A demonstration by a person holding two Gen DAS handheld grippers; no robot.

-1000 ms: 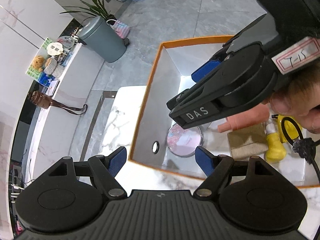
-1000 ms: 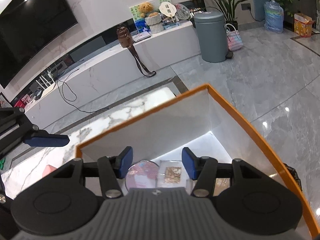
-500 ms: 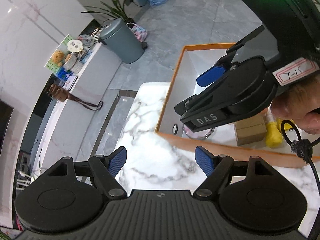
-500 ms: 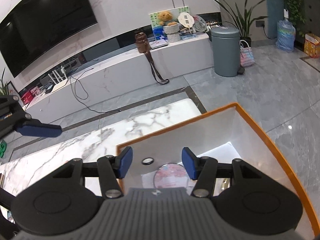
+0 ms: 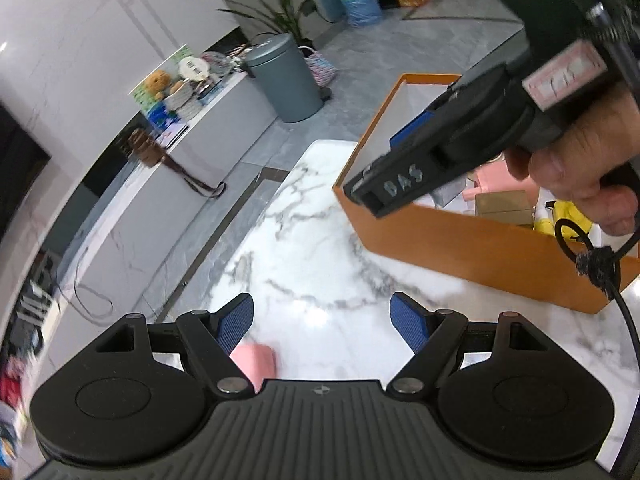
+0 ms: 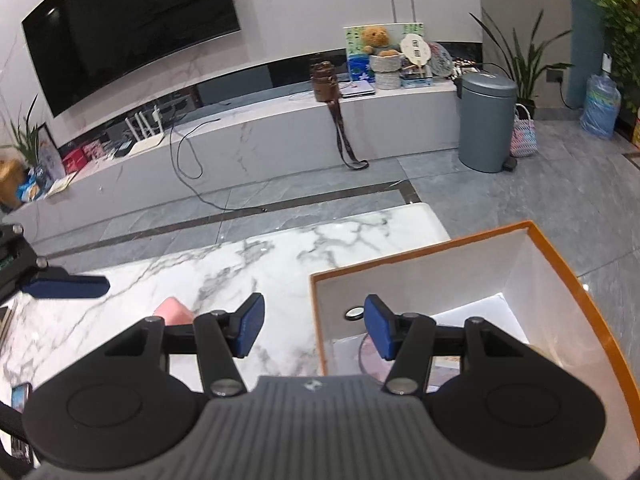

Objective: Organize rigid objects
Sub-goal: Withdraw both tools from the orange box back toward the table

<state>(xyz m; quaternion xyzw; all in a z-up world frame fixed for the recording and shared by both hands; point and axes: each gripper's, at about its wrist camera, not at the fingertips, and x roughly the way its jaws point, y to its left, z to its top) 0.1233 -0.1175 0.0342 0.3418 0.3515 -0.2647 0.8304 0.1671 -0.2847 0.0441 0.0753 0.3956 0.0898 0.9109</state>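
An orange box point(image 5: 480, 236) with white inner walls stands on the marble table point(image 5: 304, 240); it also shows in the right wrist view point(image 6: 560, 256). Inside lie a round disc point(image 6: 376, 360), a brown block point(image 5: 506, 206), a yellow item point(image 5: 568, 216) and a pink item point(image 5: 486, 178). A pink object point(image 5: 256, 360) lies on the table below my left gripper point(image 5: 322, 322), which is open and empty; it also shows in the right wrist view point(image 6: 172, 312). My right gripper point(image 6: 314, 326) is open and empty above the box's left wall.
A grey bin point(image 6: 486, 120) and a woven basket point(image 6: 524, 136) stand on the tiled floor. A low white TV bench point(image 6: 240, 140) with a brown bag, a teddy and a cable runs behind the table. The table's far edge point(image 6: 280, 236) is near.
Both grippers have pulled back and left from over the box toward the open tabletop. The pink object has come into view below the left gripper. Both stay open.
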